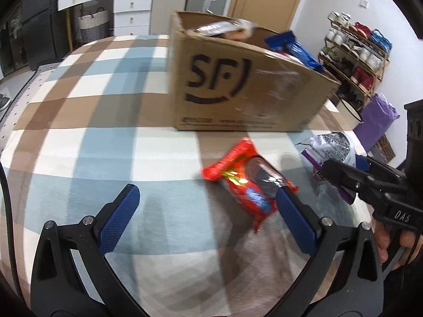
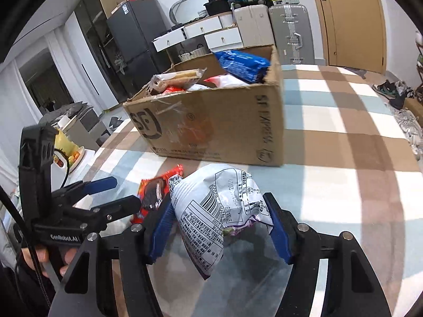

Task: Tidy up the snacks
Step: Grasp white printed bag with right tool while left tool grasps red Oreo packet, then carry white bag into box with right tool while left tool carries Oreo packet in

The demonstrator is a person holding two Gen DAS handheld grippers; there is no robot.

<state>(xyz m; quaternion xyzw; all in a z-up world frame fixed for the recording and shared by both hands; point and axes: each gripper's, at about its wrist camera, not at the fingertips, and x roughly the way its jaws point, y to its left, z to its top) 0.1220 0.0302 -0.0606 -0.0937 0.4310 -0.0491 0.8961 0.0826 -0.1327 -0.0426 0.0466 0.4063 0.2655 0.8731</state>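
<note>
Snacks: silver bag [image 2: 219,211] sits between right gripper [image 2: 220,227] fingers, grasped loosely, could slip. Left gripper [image 1: 208,206] fingers spread, red pack [image 1: 248,182] beside one tip, may get nudged.

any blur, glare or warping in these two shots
Left wrist view: fisheye bends the checked tablecloth and the cardboard box; the box is slightly motion-blurred, with glare on its tape. Right wrist view: same bending; glare on the white snack bag between the right claw's fingers.
</note>
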